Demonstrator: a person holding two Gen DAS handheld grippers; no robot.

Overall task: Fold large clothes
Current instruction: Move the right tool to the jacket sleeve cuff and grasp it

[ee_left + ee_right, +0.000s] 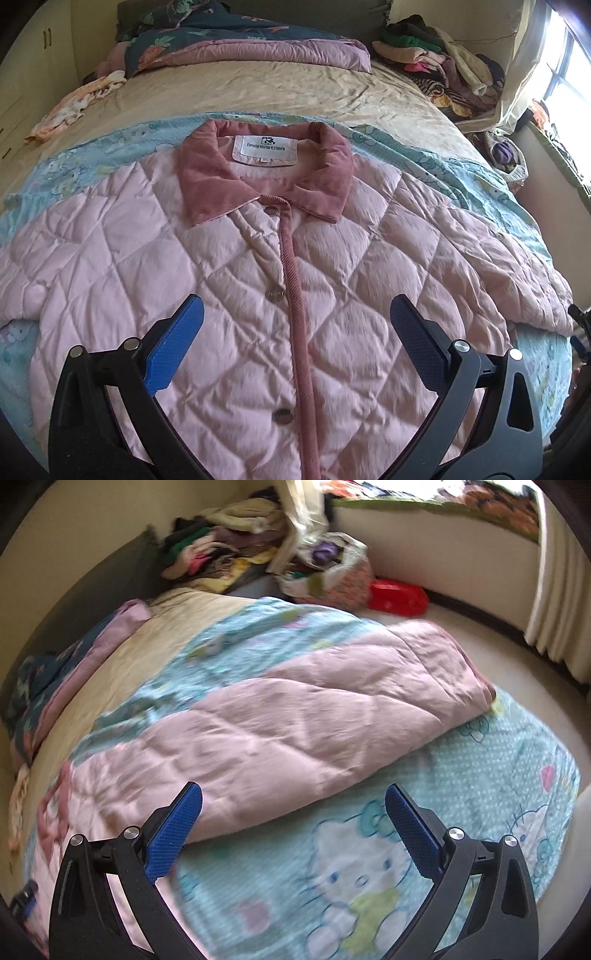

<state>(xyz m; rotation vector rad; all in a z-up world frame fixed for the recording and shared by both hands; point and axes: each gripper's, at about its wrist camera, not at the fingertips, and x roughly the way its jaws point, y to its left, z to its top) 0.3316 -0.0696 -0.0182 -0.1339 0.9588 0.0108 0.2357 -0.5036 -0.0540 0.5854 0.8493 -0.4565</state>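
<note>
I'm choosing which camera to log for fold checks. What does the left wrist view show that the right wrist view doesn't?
Only the left wrist: the jacket's collar, label, snaps and the open left gripper above its front. Only the right wrist: the sleeve stretched out to its cuff, a red box on the floor, and the open right gripper. Both: the pink jacket, the blue sheet and the clothes pile.

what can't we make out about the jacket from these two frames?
- Hem of the pink quilted jacket: cut off at the bottom edge of the left wrist view, behind the open left gripper.
- Its far left sleeve: runs out of the left wrist view's left edge.
- Sleeve stitching and cuff: motion-blurred in the right wrist view; the open right gripper hovers near it.
- Small tag under the collar label: too small to read.
</note>
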